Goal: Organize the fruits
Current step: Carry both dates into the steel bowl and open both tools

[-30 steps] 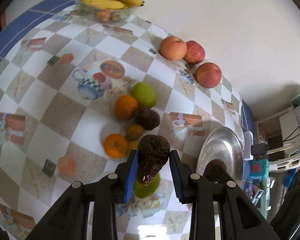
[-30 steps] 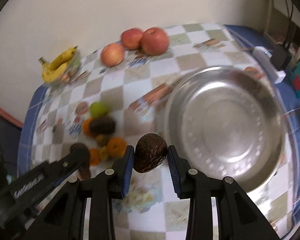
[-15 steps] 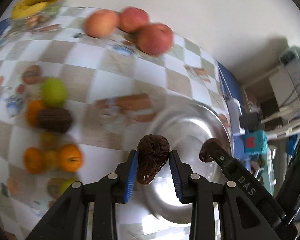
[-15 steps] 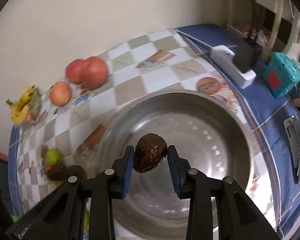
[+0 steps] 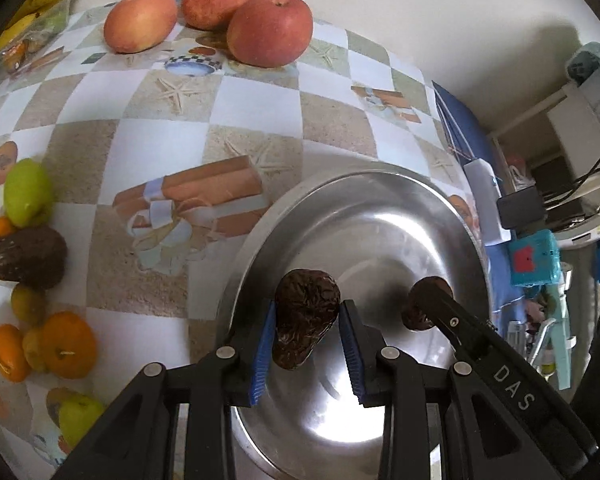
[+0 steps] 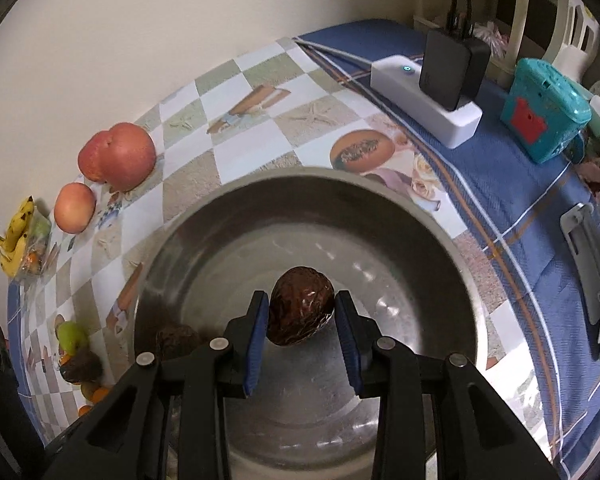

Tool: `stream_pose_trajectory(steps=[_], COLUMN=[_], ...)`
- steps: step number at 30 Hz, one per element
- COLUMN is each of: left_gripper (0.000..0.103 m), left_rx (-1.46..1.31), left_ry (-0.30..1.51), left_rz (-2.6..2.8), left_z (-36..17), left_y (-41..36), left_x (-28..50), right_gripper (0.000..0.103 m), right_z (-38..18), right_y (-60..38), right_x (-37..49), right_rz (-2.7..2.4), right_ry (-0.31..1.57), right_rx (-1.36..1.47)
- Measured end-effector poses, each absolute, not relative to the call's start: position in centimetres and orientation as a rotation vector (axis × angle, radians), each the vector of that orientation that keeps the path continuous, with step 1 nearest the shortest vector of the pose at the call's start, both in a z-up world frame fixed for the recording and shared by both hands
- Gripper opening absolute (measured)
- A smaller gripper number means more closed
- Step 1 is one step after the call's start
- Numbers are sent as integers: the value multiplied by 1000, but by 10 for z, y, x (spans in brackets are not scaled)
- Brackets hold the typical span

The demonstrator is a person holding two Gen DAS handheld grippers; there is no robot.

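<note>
My left gripper (image 5: 307, 312) is shut on a dark brown wrinkled fruit (image 5: 305, 320), held over the left part of a steel bowl (image 5: 364, 178). My right gripper (image 6: 301, 304) is shut on a second dark wrinkled fruit (image 6: 300, 314), over the middle of the same bowl (image 6: 300, 174). In the left wrist view that second fruit (image 5: 424, 306) hangs just to the right, pinched at the tip of the other gripper. In the right wrist view the left gripper's fruit (image 6: 176, 340) shows low at the bowl's left side.
Three apples (image 5: 268, 28) lie by the far wall, with bananas (image 5: 40, 0) in the corner. Left of the bowl is a pile of oranges (image 5: 68, 344), green fruits (image 5: 26, 192) and a brown one (image 5: 28, 258). A power strip (image 6: 424, 96) and a teal box (image 6: 544, 112) sit on the blue cloth to the right.
Both grippers have swung from beside the fruit pile to over the steel bowl and sunk toward it. Each still holds its dark fruit.
</note>
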State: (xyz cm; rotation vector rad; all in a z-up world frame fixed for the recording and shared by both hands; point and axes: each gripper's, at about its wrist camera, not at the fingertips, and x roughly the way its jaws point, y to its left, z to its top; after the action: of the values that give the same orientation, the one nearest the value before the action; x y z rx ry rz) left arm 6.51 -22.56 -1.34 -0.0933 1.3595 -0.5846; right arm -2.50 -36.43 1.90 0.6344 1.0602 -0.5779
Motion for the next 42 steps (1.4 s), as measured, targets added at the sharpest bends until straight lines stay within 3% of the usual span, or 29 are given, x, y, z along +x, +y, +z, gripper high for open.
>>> stream_pose_trajectory(steps=[33, 42], left_gripper=[36, 36], left_rx=[-87, -125], left_ry=[1335, 1323], left_rz=[-526, -571], left_z=[-4, 20], left_y=[-211, -208], left_x=[75, 70], right_gripper=[36, 36], right_z=[11, 40], right_y=[-347, -343], right_x=[-12, -17], right_rz=[-522, -520], right_ry=[1091, 1036], right_rx=[615, 598])
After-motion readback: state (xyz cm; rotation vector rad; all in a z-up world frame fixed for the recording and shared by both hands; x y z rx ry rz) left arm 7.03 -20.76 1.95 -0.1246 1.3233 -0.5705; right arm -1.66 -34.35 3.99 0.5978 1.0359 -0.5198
